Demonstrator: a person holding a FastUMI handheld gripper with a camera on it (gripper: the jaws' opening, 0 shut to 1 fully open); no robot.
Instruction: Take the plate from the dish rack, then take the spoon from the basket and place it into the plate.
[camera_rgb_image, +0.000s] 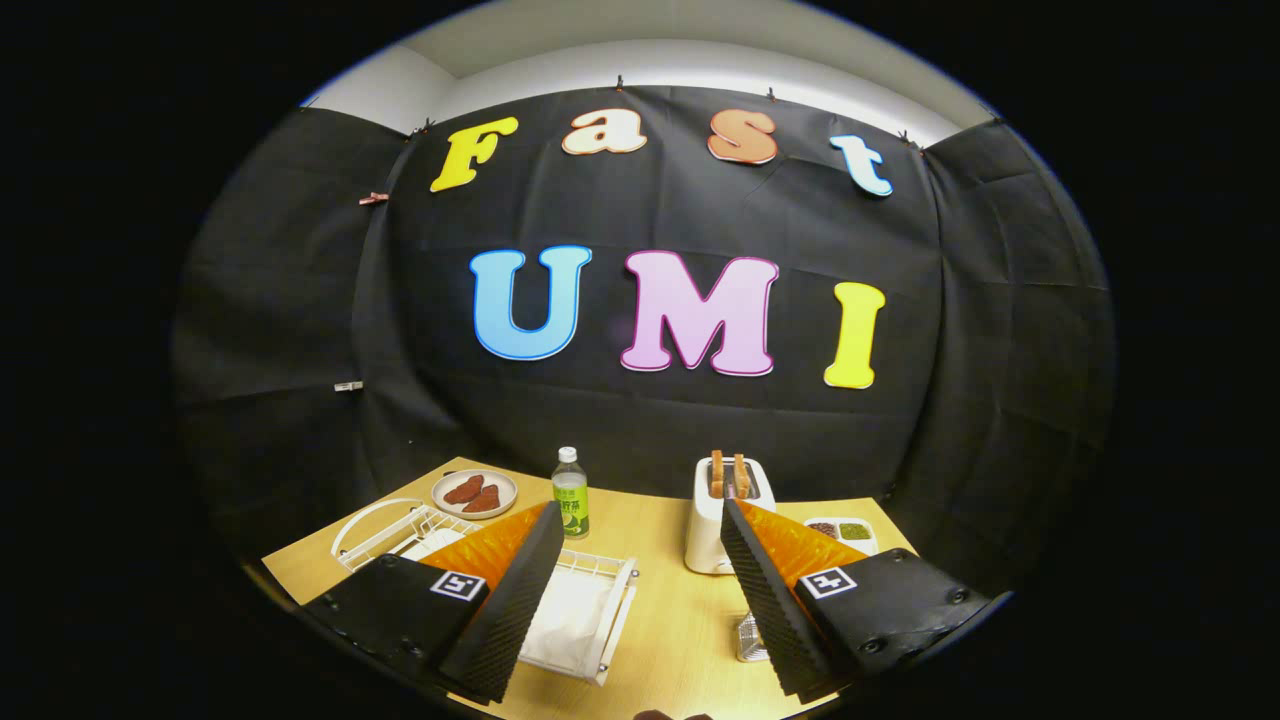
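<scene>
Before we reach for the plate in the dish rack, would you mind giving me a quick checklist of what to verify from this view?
1. Fingers open: ok. The gripper has its fingers spread wide, nothing between them.
2. Dish rack located: ok. The white wire dish rack sits beyond the left finger, partly hidden behind it.
3. Plate visible in rack: cannot tell; something white shows there.
4. Basket located: ok, white wire, just ahead between the fingers.
5. Spoon visible in basket: cannot tell.
6. Obstacles nearby: ok. The bottle and toaster stand apart from the rack.
</scene>
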